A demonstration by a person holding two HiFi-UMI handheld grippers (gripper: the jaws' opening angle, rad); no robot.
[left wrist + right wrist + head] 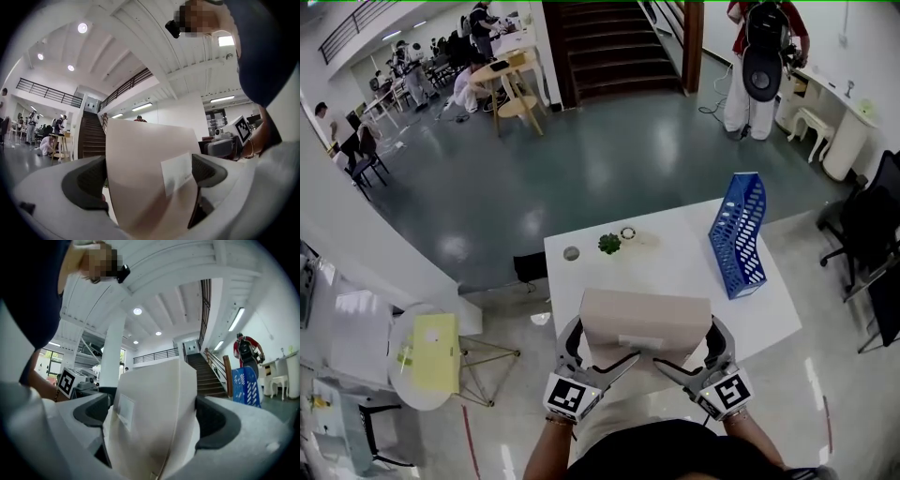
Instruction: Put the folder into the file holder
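Observation:
A beige folder point(643, 323) with a white label is held up near the front edge of the white table point(675, 267). My left gripper point(602, 364) is shut on its lower left edge and my right gripper point(675, 367) is shut on its lower right edge. In the left gripper view the folder point(150, 173) fills the gap between the jaws, and the right gripper view shows the folder point(154, 418) pinched the same way. The blue mesh file holder point(739, 234) stands upright at the table's right side, its open top to the far side; it also shows as the file holder point(245, 385).
A small green plant point(609, 244), a ring-shaped object point(628, 232) and a round grommet hole point(571, 253) sit on the far part of the table. A black office chair point(867, 234) is to the right. A round side table with yellow paper point(431, 352) stands at the left.

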